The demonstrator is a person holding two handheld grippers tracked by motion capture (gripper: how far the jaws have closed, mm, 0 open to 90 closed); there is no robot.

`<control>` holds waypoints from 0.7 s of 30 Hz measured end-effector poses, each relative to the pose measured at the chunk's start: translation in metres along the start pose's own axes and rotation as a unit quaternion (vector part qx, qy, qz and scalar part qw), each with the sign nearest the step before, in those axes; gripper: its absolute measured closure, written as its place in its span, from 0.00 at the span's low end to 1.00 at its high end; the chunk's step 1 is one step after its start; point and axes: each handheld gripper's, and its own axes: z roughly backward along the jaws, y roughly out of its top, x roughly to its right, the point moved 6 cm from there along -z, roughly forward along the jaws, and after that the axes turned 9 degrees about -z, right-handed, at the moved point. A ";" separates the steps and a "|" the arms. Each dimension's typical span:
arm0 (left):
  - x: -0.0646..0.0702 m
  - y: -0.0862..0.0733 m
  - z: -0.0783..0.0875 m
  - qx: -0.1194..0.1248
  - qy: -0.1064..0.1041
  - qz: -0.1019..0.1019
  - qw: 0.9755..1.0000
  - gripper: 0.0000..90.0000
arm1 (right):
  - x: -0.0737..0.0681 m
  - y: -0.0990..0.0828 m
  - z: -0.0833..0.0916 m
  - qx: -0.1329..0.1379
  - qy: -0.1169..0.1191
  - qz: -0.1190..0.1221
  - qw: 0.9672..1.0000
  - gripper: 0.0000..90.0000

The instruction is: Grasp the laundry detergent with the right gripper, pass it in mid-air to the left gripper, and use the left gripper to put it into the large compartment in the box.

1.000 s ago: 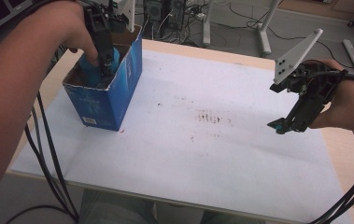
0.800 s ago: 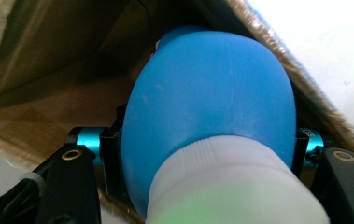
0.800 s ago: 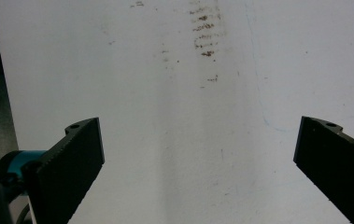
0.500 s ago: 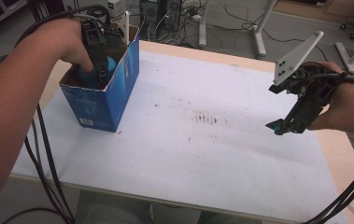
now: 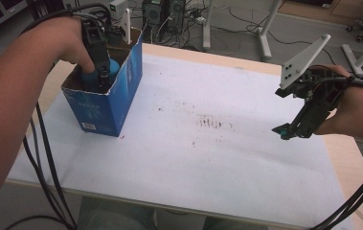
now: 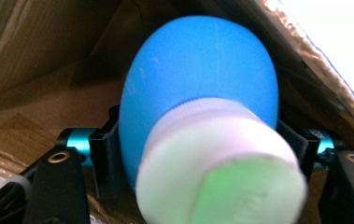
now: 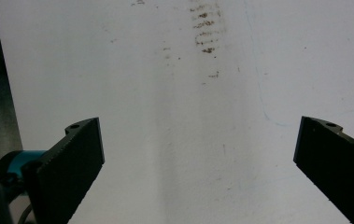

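Box (image 5: 103, 103) slid a bit; left tool (image 6: 198, 144) still clamped across bulb (image 6: 198, 88), looks soft, light, slick. Right tool (image 7: 198, 154) apart, idle.

Count, my station:

Grippers: 2. My left gripper (image 5: 103, 79) sits down inside the box, my right gripper (image 5: 298, 128) is over the table's right side. Grey three-cornered plate (image 5: 303, 58): 1, on the right unit.

Hands: 2, both mine; left hand (image 5: 66, 40), right hand (image 5: 356, 115).

Boxes: 1 blue cardboard box (image 5: 105, 103), open top, on far-left of table.

Blue rounded bottle w/ white cap (image 6: 198, 93): 1, inside the box, between my left jaws.

White sheet (image 5: 193, 163): 1, covering the table (image 5: 344, 158). Tables: 1.

Brown smudge patches on sheet (image 5: 212, 123): 1 main cluster, plus a few specks, no. unclear.
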 end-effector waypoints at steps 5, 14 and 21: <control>0.000 0.001 0.004 0.002 0.002 0.007 1.000 0.31 | -0.001 0.000 0.001 0.004 -0.001 0.001 1.000 0.01; 0.000 0.002 0.017 -0.001 0.005 0.002 1.000 0.27 | -0.001 -0.002 0.002 0.005 -0.003 0.003 1.000 0.01; 0.000 0.001 0.031 0.000 0.013 0.009 1.000 0.25 | -0.001 -0.003 0.002 0.005 -0.002 0.000 1.000 0.01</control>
